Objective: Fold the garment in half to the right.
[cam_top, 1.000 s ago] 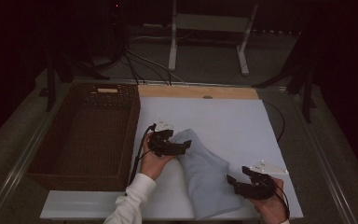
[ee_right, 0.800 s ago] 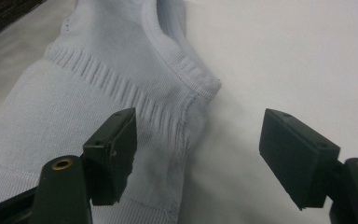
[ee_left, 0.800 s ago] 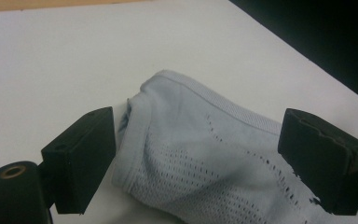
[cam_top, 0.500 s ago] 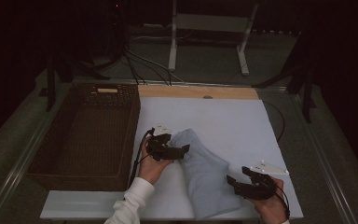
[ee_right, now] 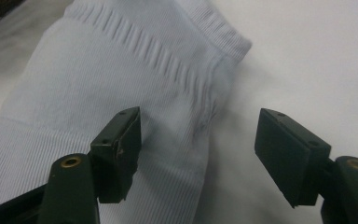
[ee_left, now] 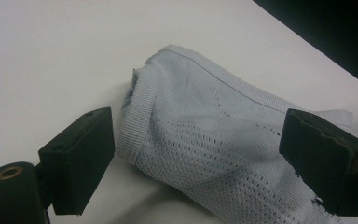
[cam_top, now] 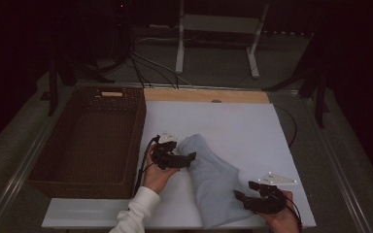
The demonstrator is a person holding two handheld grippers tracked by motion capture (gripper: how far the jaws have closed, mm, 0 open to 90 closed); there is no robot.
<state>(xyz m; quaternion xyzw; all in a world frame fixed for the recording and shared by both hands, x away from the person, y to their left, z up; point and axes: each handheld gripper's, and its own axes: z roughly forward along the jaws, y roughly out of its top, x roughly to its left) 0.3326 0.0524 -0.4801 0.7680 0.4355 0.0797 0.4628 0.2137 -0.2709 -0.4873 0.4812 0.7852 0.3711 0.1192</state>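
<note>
While both tools sit at the cloth, the scene reads as follows.

Garment: a pale blue knitted garment, folded into a long shape, lies flat on the white table top, running from the middle of the board down toward its near edge.
Garment detail: the left gripper view shows a ribbed hem and an open mesh knit; the right gripper view shows fine ribbing and a second ribbed band at the far corner.
Left gripper: the black two-jaw left gripper is held at the upper left end of the garment, pointing right across it.
Left gripper jaws: apart, one black pad over bare table just beside the hem, the other over the mesh, so they straddle the cloth's end; whether they touch it I cannot tell.
Right gripper: the black two-jaw right gripper sits at the garment's lower right edge, near the board's front.
Right gripper jaws: wide apart, one pad over the cloth, the other over bare table, with the garment's edge between them.
Basket: a dark brown woven rectangular basket stands to the left of the board, apart from the garment.
Hands: the person's left hand, in a white sleeve, grips the left tool.
</note>
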